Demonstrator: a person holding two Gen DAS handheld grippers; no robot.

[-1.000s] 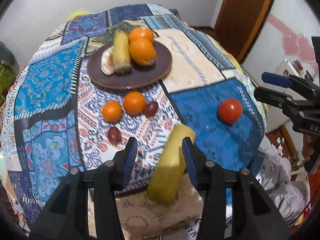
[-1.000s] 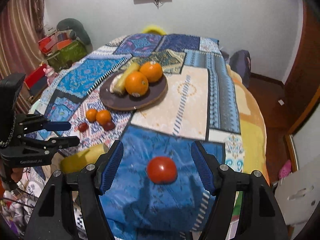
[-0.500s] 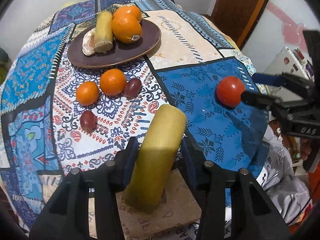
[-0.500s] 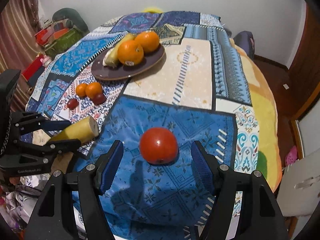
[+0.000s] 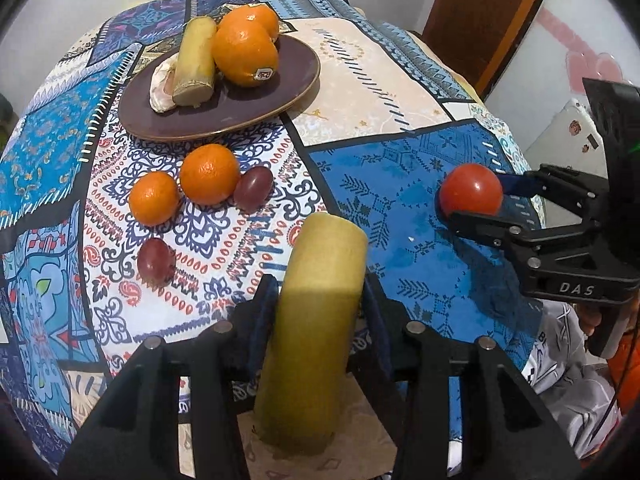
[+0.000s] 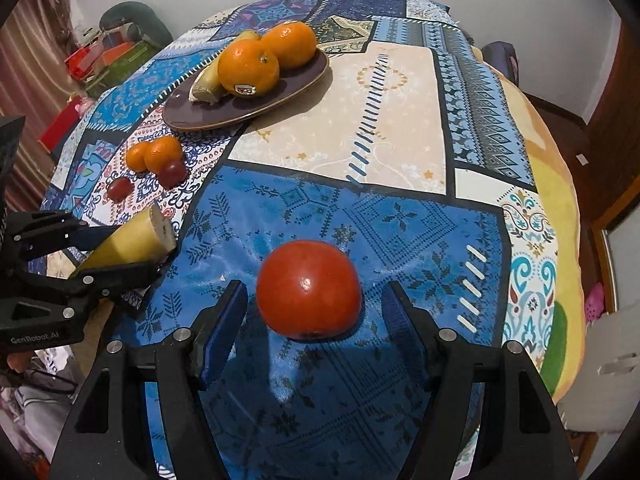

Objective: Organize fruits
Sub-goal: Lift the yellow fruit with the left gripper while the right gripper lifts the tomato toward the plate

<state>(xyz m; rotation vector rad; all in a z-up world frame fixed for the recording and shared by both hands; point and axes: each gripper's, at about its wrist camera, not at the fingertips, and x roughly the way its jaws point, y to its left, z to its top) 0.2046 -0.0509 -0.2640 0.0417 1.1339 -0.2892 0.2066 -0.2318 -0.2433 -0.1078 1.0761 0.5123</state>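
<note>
desk [image 6: 400, 92]: cloth-covered, edge drops off just behind both tools | plate [image 5: 296, 80]: at 12 o'clock, room free at its right side | yellow fruit piece [image 5: 316, 316]: clenched in left tool [image 5: 316, 304], likely plate-bound next | tomato [image 6: 308, 288]: on cloth between spread fingers of right tool [image 6: 312, 316], ungripped, needs closing

White letters "DAS" stand on the black body of the right hand-held gripper [image 5: 476, 200], at about 4 o'clock in the left wrist view. "GenRobot.AI" is printed in pale letters on the black body of the left hand-held gripper [image 6: 120, 248], at about 8 o'clock in the right wrist view. The front orange [image 5: 245, 53] on the brown plate [image 5: 298, 80] carries a small oval sticker with red marks, too small to read in either view.
</note>
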